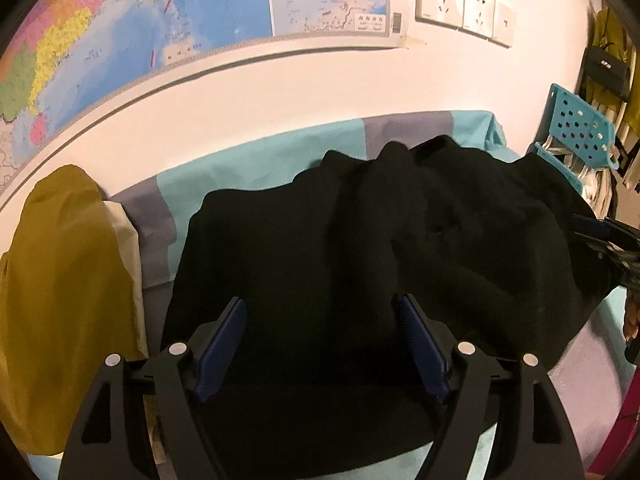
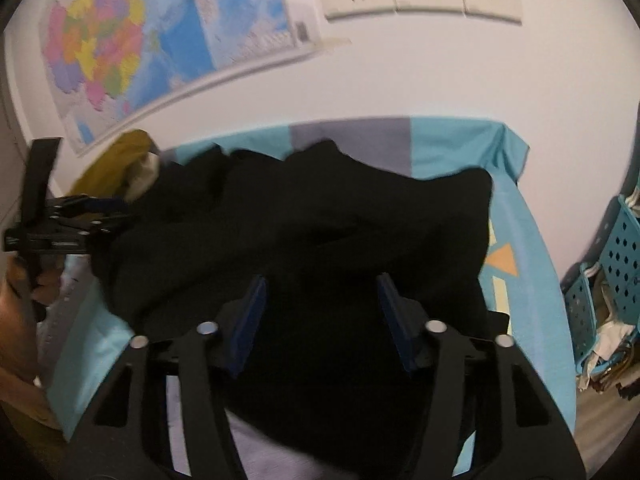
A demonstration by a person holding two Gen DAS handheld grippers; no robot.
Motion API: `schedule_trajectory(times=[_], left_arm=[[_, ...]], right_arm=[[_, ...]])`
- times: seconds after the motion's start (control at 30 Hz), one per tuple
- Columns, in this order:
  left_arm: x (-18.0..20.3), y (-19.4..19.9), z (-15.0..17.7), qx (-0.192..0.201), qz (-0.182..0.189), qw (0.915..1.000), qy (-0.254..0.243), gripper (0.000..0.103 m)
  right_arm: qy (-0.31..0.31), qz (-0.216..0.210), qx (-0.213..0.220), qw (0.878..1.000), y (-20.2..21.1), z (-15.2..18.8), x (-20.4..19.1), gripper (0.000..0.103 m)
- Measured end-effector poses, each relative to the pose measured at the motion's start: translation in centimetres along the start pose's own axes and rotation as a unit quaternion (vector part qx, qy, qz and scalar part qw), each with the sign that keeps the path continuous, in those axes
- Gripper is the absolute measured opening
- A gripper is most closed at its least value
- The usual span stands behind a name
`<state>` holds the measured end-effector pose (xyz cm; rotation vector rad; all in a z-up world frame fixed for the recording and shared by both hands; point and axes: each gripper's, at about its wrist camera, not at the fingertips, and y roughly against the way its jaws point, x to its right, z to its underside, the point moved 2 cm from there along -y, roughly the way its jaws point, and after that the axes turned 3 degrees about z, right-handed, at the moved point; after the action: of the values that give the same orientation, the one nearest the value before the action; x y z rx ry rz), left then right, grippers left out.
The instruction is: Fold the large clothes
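Bed sheet (image 2: 516,184) orange triangle: right view only | black garment (image 1: 320,240) rumpled | left tongs (image 1: 320,344), right tongs (image 2: 320,320) spread

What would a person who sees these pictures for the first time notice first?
The eye falls first on the big black garment, which lies rumpled across the middle of the turquoise and grey sheet. Next comes the colourful map on the white wall behind the bed, with the mustard-yellow cloth piled at the left end. Both the left hand-held gripper and the right hand-held gripper stand open over the near edge of the garment.
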<state>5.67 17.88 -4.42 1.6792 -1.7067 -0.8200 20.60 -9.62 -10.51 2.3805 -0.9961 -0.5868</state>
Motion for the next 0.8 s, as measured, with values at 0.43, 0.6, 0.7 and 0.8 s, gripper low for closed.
schedule_trajectory(times=[0.43,0.6,0.7,0.8], left_arm=[[-1.9,1.6,2.2,0.018,0.011,0.9987,0.047,0.087],[-3.6,5.2,6.3,0.032,0.055,0.9949,0.078,0.088],[-4.4,5.7,9.4,0.010,0.113,0.9868,0.116,0.088],[-4.3,4.8,11.5,-0.020,0.157,0.9767,0.145,0.088]], right_arm=[[-0.060,-0.044,0.031,0.997,3.4,0.7,0.3,0.058],[-0.086,-0.119,0.040,0.988,7.4,3.0,-0.7,0.067],[-0.123,-0.177,0.022,0.976,8.0,5.2,-0.8,0.075],[-0.160,-0.189,-0.005,0.969,7.2,7.4,-0.5,0.078]])
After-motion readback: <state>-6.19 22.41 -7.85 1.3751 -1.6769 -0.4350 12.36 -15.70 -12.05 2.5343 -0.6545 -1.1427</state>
